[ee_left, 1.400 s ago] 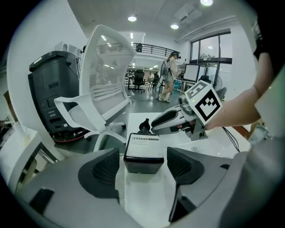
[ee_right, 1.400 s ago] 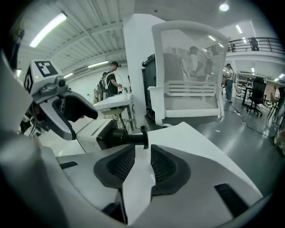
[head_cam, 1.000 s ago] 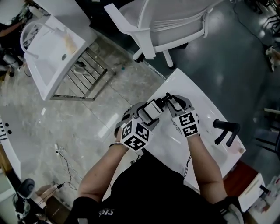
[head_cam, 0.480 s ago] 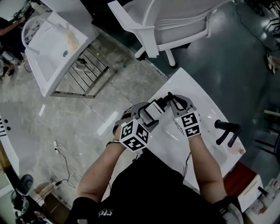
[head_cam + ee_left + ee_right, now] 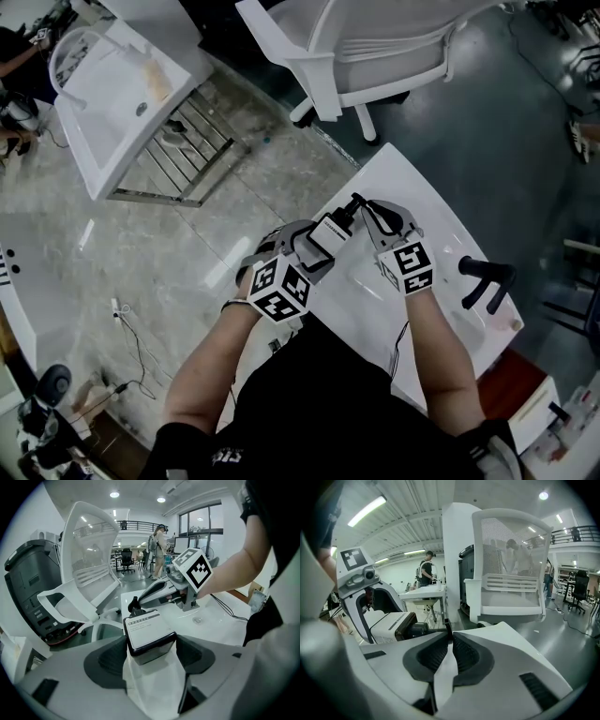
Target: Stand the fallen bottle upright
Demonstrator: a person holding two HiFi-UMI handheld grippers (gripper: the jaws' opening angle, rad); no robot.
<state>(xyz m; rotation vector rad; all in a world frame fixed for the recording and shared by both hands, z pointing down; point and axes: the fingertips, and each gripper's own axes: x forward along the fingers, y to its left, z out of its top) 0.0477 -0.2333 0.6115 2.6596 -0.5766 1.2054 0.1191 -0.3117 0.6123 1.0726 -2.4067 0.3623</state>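
Boxy bottle (image 5: 330, 230) just right of centre in the head view, above the left edge of the white worktop (image 5: 422, 202). Dark glossy body with rounded corners, a broad white label with a dark band and small unreadable print at one end, and a black pump on top. Not upright: lying back, label face up, pump end aimed toward the upper right of the frame. Clamped across the lower body by the left tongs (image 5: 317, 246), pads pressed on both flanks. Pinched at the thin black pump spout by the right tongs (image 5: 364, 208), just now closing, nearly together around it. Unclear whether any part rests on the worktop.
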